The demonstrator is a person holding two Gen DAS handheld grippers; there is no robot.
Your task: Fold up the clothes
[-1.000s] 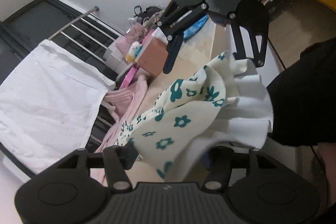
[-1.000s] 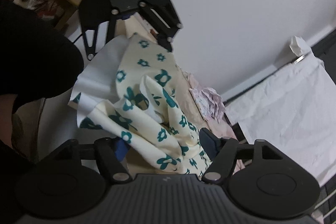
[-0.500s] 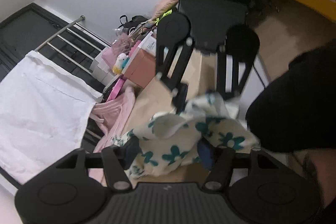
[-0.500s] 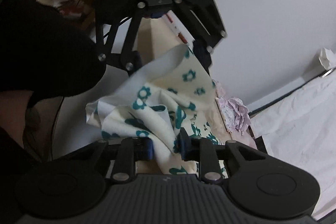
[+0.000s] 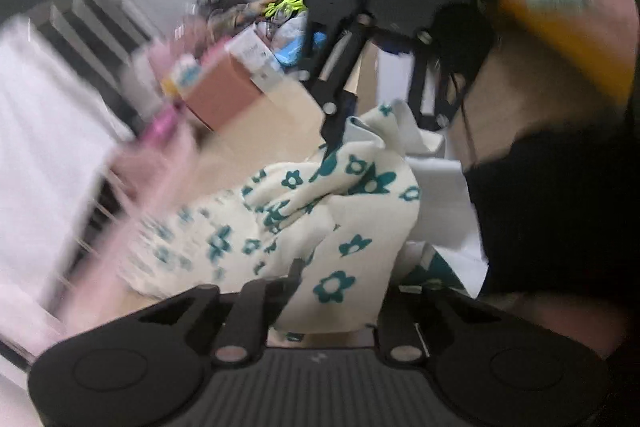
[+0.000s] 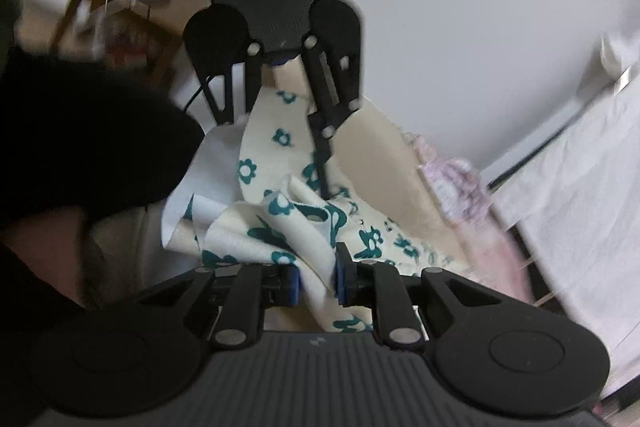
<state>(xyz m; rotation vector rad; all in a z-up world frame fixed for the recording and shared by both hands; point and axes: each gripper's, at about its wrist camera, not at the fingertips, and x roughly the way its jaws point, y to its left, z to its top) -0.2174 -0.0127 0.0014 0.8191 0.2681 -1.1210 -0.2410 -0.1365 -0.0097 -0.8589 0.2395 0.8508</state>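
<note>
A cream garment with teal flowers (image 5: pixel 316 211) hangs bunched between my two grippers, above a beige table (image 5: pixel 248 131). In the left wrist view my left gripper (image 5: pixel 332 291) has the cloth draped between its jaws, which stand fairly wide; its grip is hidden by fabric. The right gripper (image 5: pixel 384 119) faces it and pinches the garment's far edge. In the right wrist view my right gripper (image 6: pixel 316 279) is shut on a fold of the garment (image 6: pixel 280 223). The left gripper (image 6: pixel 288 131) holds the cloth's far end there.
A pink garment (image 5: pixel 160 183) lies at the table's left edge by a white sheet on a metal rail (image 5: pixel 48 131). A brown box (image 5: pixel 224 95) and clutter sit at the table's far end. The person's dark sleeve (image 5: pixel 560 211) is at right.
The two grippers drew close together, then moved apart a little. My right gripper closed on a fold of the floral garment. The left view is now blurred by motion.
</note>
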